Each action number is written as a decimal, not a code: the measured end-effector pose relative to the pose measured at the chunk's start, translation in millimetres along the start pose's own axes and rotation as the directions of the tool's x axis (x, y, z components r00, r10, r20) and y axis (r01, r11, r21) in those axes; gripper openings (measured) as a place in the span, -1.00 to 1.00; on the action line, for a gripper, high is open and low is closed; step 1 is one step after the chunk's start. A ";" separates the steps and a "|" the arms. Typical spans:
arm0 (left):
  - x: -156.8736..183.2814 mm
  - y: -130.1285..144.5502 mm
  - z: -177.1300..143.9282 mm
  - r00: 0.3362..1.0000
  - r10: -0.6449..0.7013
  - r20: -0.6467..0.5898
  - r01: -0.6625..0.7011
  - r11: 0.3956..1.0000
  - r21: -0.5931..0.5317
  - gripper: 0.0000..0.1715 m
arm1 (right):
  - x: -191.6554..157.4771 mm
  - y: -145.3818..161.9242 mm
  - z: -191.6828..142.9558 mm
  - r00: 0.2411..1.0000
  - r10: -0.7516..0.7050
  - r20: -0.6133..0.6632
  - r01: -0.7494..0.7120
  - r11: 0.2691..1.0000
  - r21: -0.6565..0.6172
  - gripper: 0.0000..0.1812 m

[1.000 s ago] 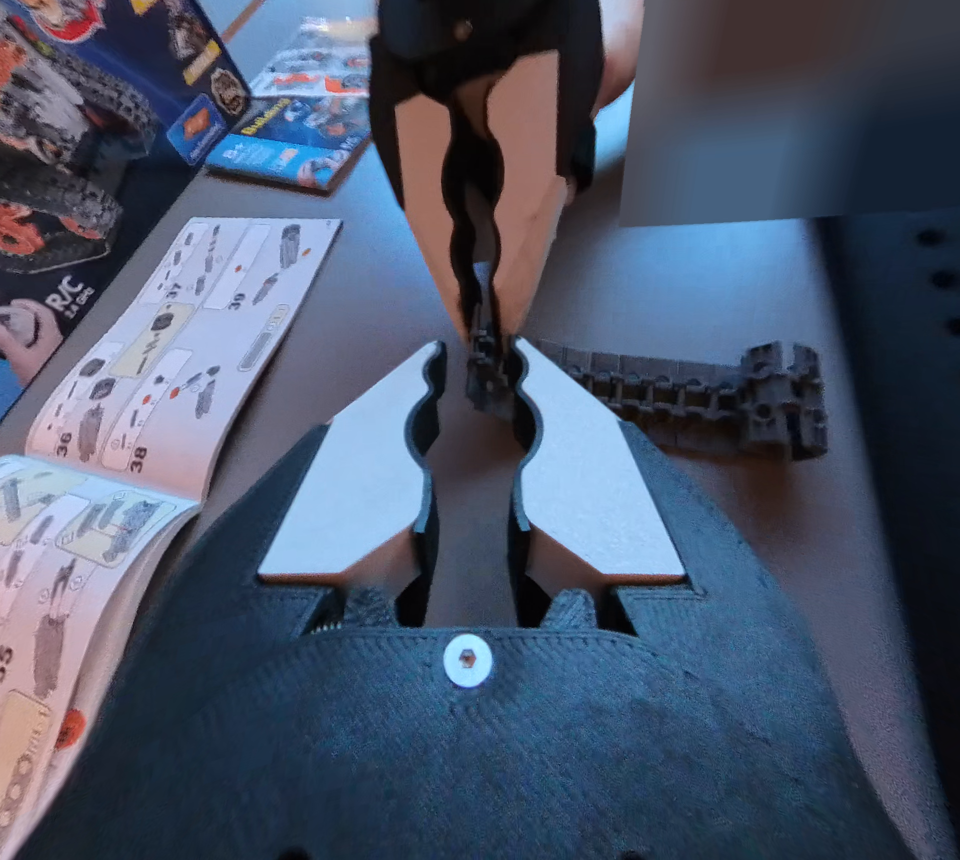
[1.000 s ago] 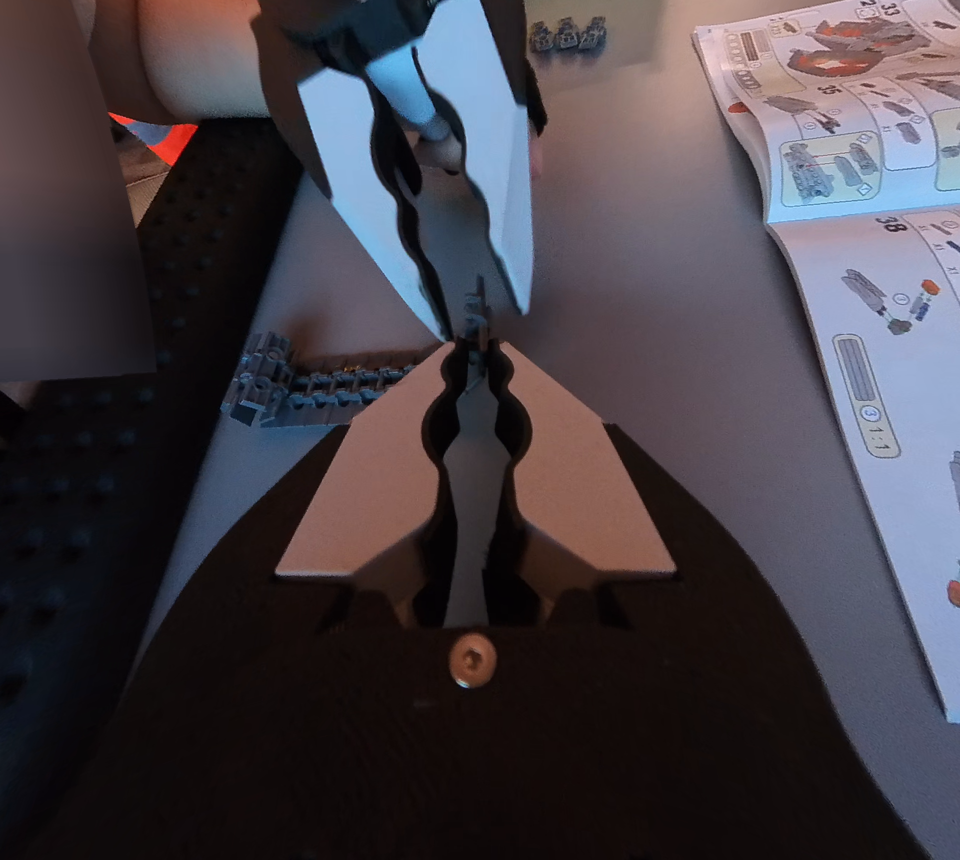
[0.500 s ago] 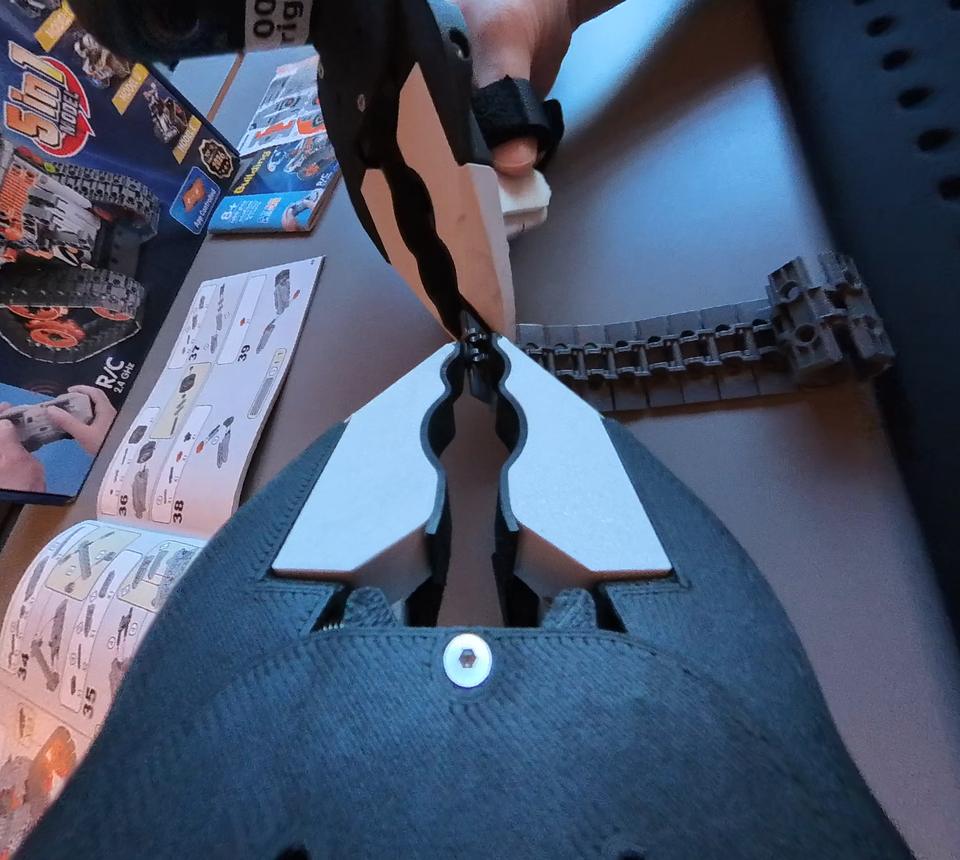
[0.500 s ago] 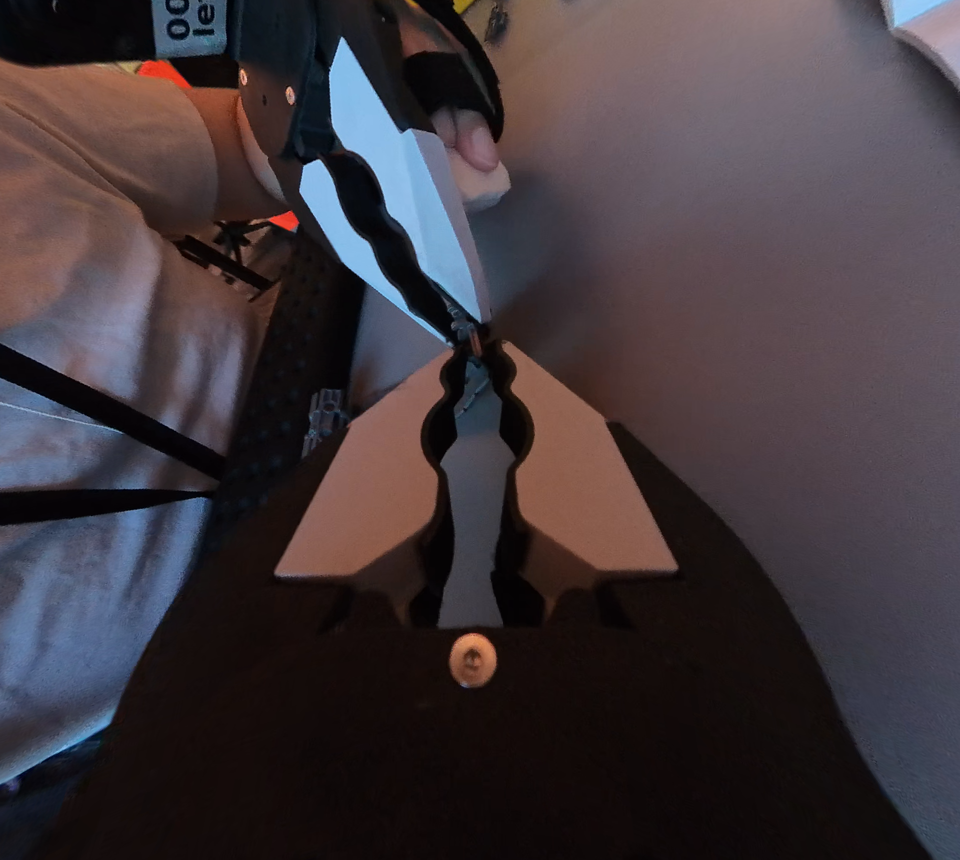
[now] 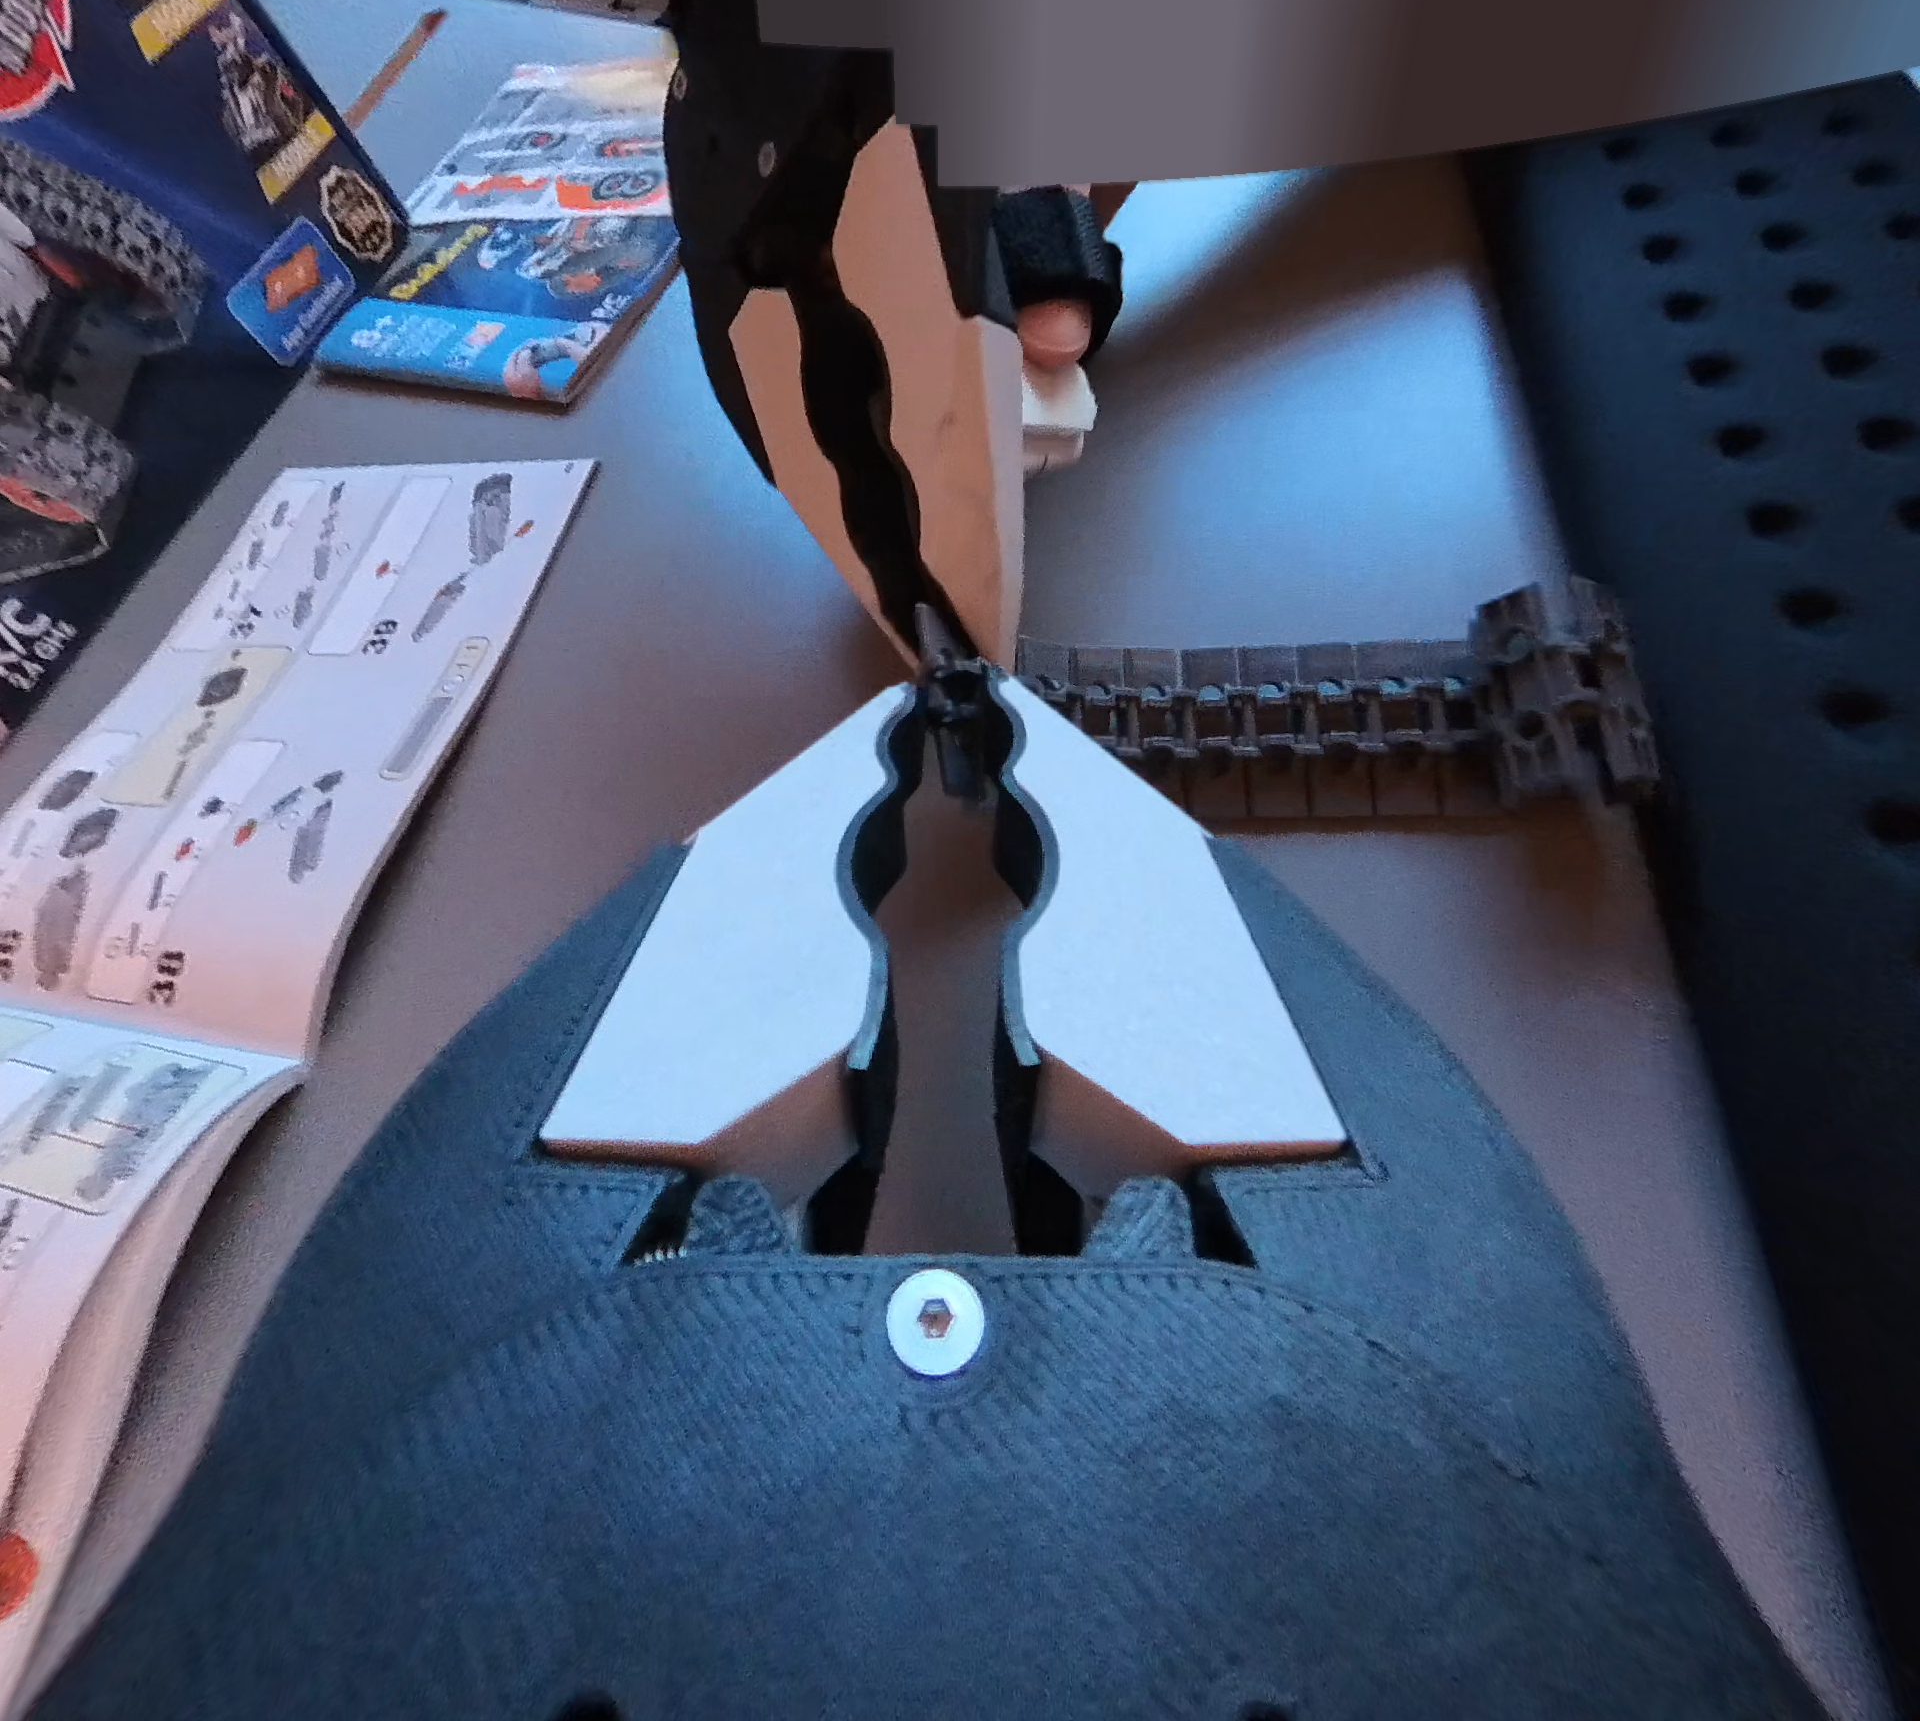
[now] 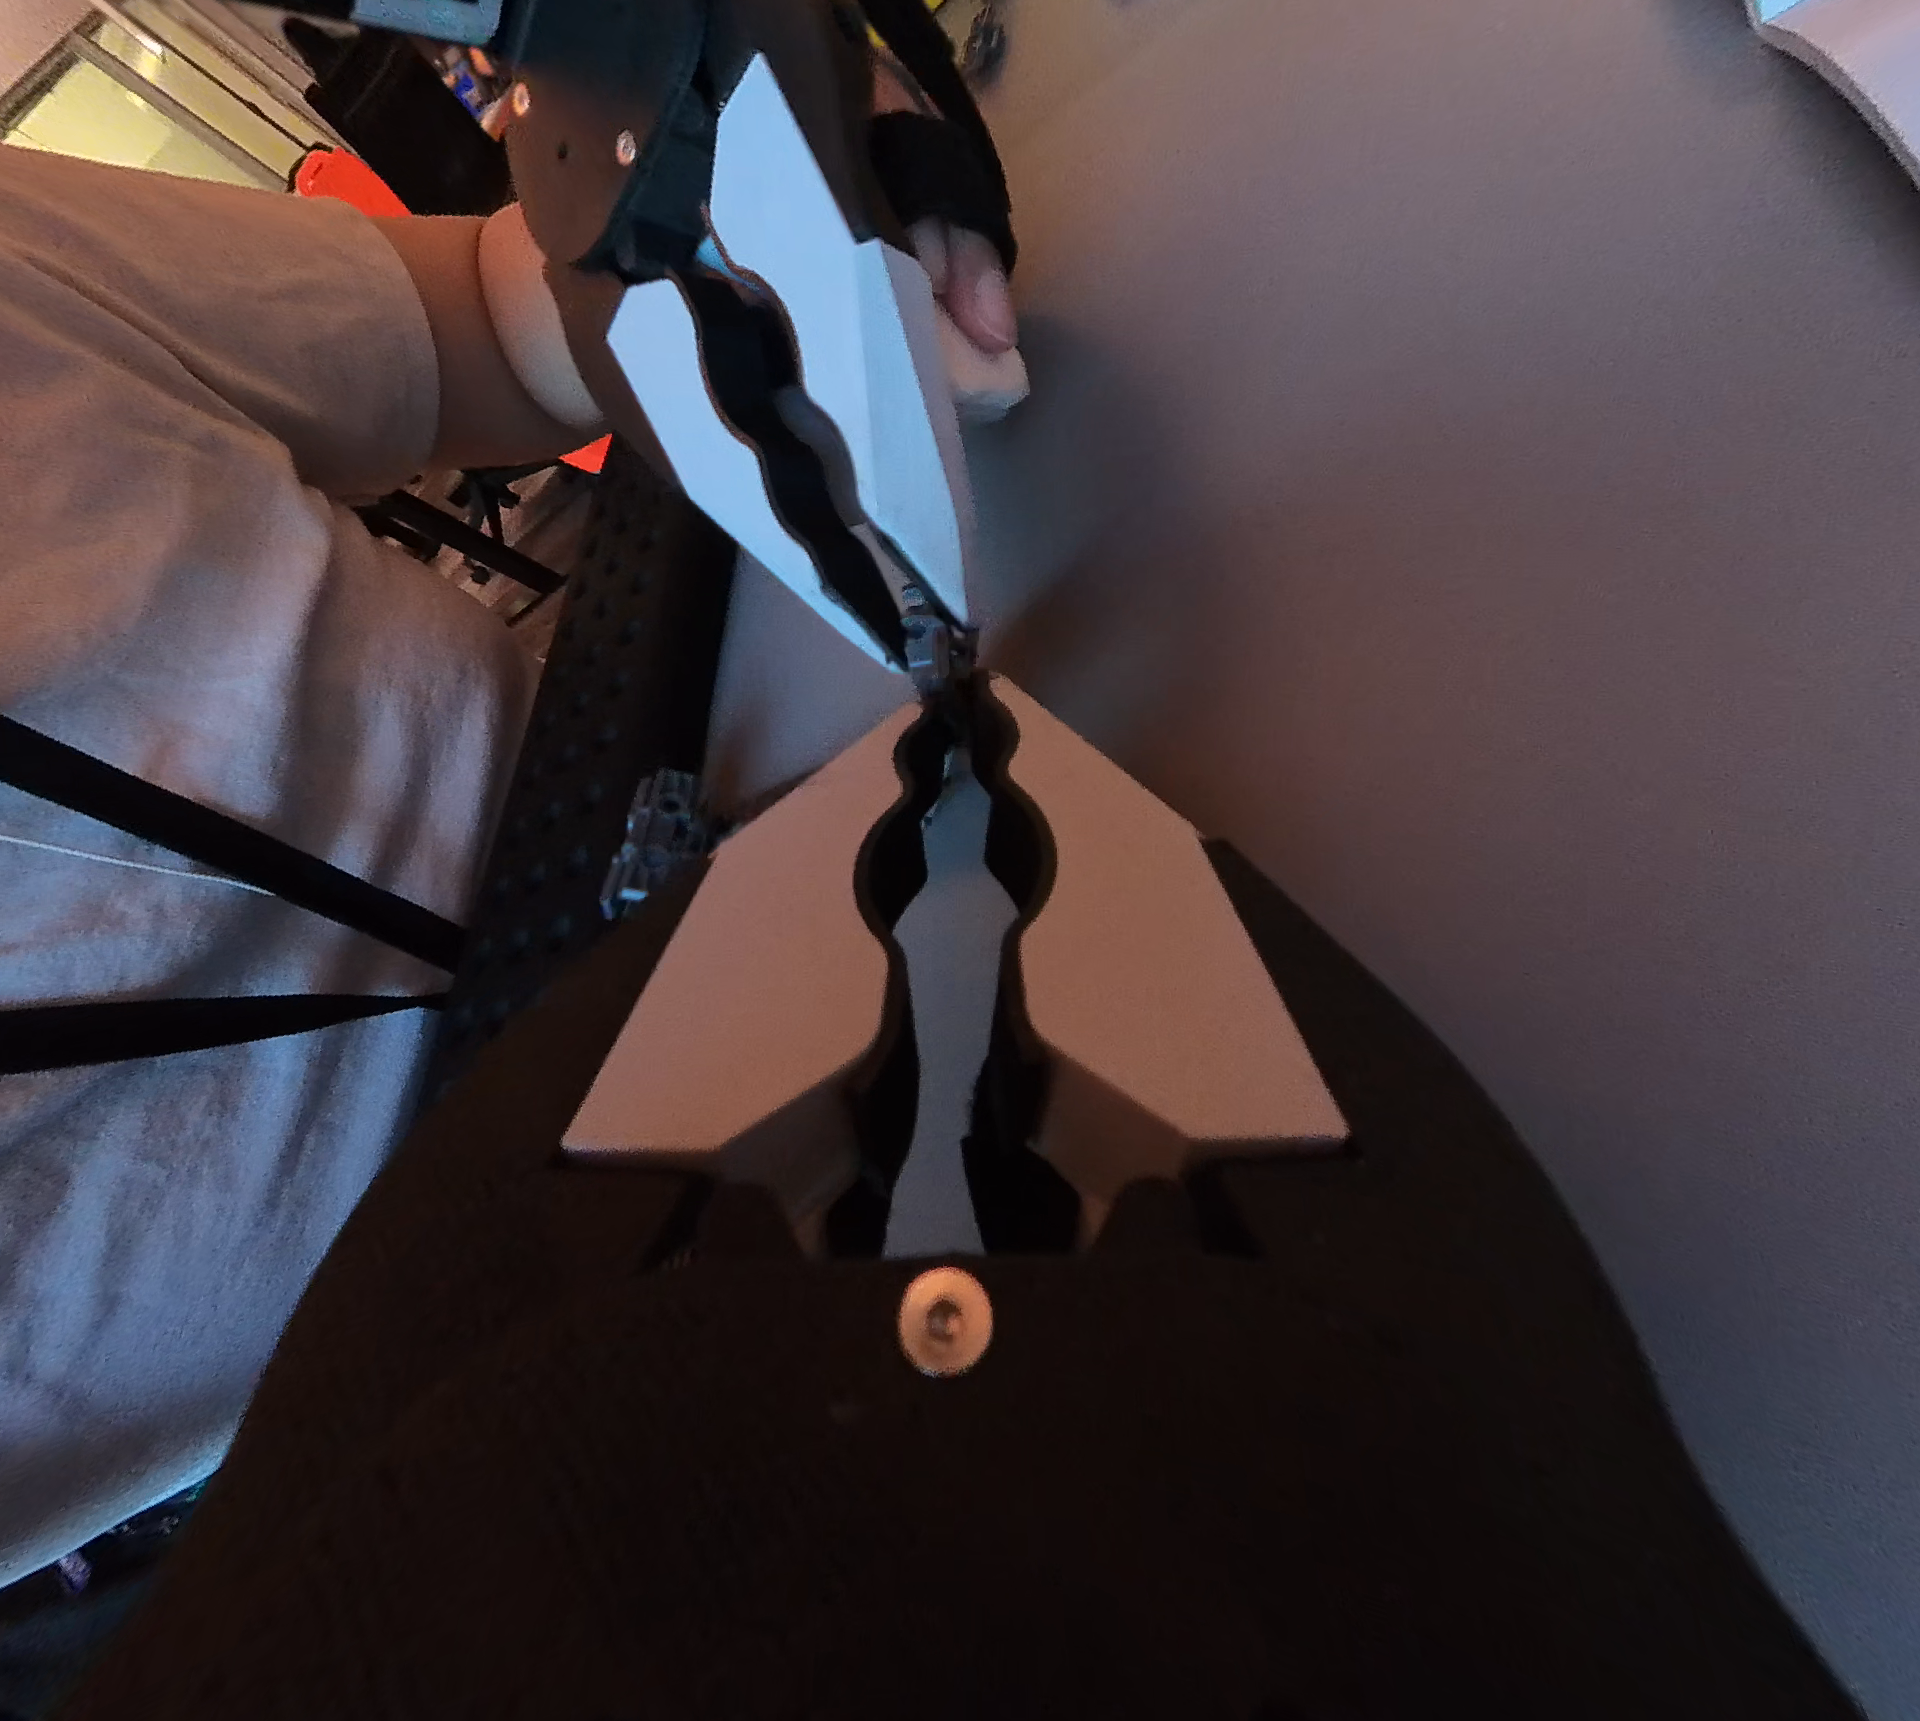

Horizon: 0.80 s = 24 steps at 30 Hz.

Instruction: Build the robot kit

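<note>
Left gripper (image 5: 954,715): tips pinched on a small dark link piece (image 5: 951,726); right gripper (image 6: 948,705): tips clamped on the same piece's far end, meeting tip to tip above grey table (image 5: 1299,466); grey track strip (image 5: 1330,715) lying flat just behind; open instruction booklet (image 5: 312,684) left; toy box (image 5: 125,144) beyond.

Ribbed matt plastic tool (image 5: 951,695) body, smooth grey table (image 5: 1299,466), glossy paper booklet (image 5: 312,684), moulded plastic track (image 5: 1351,715)
</note>
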<state>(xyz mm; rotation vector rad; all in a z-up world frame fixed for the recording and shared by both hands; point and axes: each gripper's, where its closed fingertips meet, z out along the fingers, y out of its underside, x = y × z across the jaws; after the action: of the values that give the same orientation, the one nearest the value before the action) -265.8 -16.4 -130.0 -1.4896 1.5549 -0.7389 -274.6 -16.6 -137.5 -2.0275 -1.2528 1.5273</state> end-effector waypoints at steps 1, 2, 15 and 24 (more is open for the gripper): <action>-0.3 0.1 -0.8 1.000 -0.022 -0.012 0.022 1.000 0.003 -0.89 | 0.1 -0.4 0.1 1.000 0.000 0.000 0.000 1.000 0.002 -0.97; -0.7 -0.1 -1.4 0.999 -0.037 -0.019 0.037 0.999 0.005 -0.89 | 0.1 -1.2 0.2 1.000 -0.004 -0.001 0.004 1.000 0.006 -0.98; 0.8 0.9 -1.2 0.995 0.092 0.044 -0.088 0.994 -0.067 -0.91 | -4.6 0.4 -0.6 0.988 0.134 0.079 -0.135 0.991 0.010 -0.93; -2.7 8.9 -0.1 0.983 0.143 0.115 -0.129 0.985 -0.118 -0.92 | -5.4 1.2 4.0 0.982 0.181 0.058 -0.182 0.983 0.014 -0.73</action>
<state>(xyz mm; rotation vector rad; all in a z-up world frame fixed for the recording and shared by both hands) -270.4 -12.7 -137.2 -1.4626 1.6067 -0.4802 -277.9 -22.5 -136.5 -2.1507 -1.0932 1.6815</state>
